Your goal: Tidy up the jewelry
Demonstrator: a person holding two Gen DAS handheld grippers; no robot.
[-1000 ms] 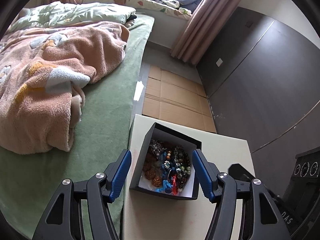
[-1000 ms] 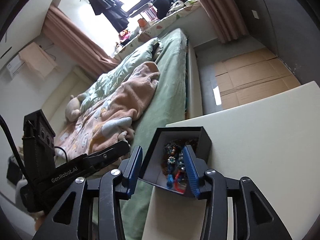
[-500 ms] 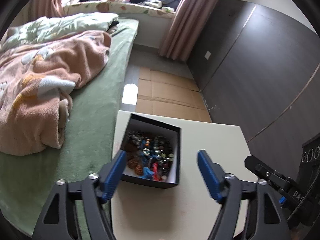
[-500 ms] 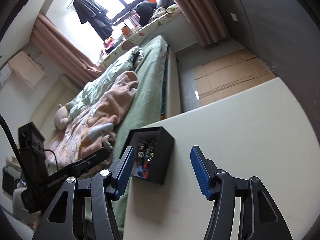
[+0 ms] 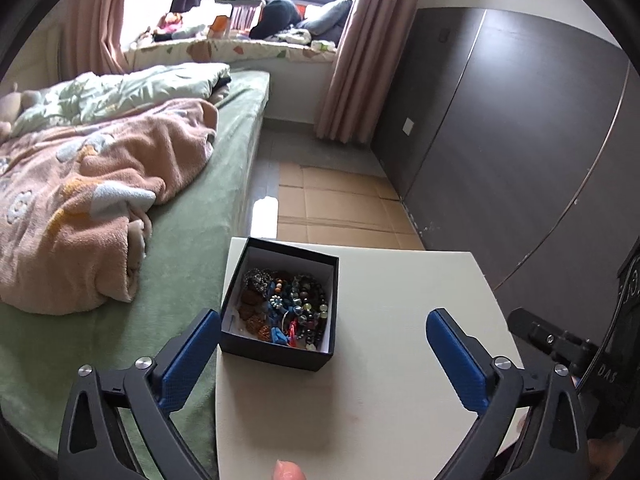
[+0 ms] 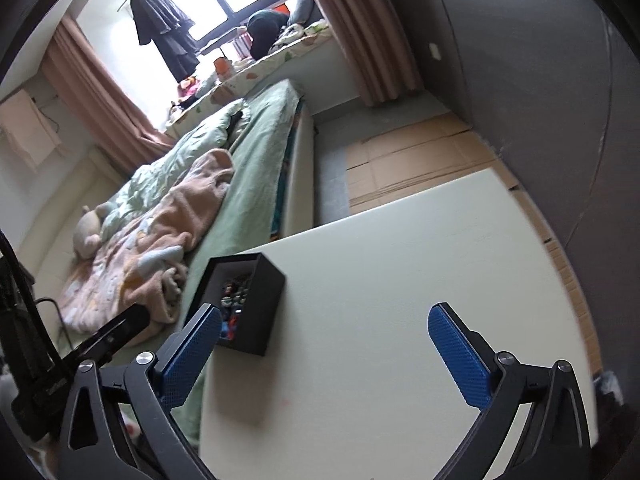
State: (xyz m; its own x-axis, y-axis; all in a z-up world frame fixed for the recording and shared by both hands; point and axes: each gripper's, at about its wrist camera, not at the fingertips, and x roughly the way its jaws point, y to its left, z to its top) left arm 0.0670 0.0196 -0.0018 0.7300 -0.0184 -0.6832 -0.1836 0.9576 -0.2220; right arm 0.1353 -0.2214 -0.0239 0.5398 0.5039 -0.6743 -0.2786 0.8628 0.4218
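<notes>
A black open box (image 5: 276, 350) with a white lining holds a tangle of bead bracelets and jewelry (image 5: 286, 306). It stands on the left part of a cream table (image 5: 384, 360), near its left edge. My left gripper (image 5: 322, 344) is open and empty, drawn back in front of the box, with nothing between its blue pads. In the right wrist view the box (image 6: 262, 310) is at the left, just beyond the left pad. My right gripper (image 6: 324, 342) is open and empty over bare table (image 6: 380, 320).
A bed (image 5: 188, 264) with green sheet and pink blanket (image 5: 92, 208) lies against the table's left edge. Flattened cardboard (image 5: 340, 208) covers the floor beyond the table. A dark wardrobe wall (image 5: 520, 140) runs along the right. The other gripper's body (image 5: 556, 340) shows at right.
Both grippers have opened wide and pulled back from the box. The box now stands alone on the table, farther from both cameras.
</notes>
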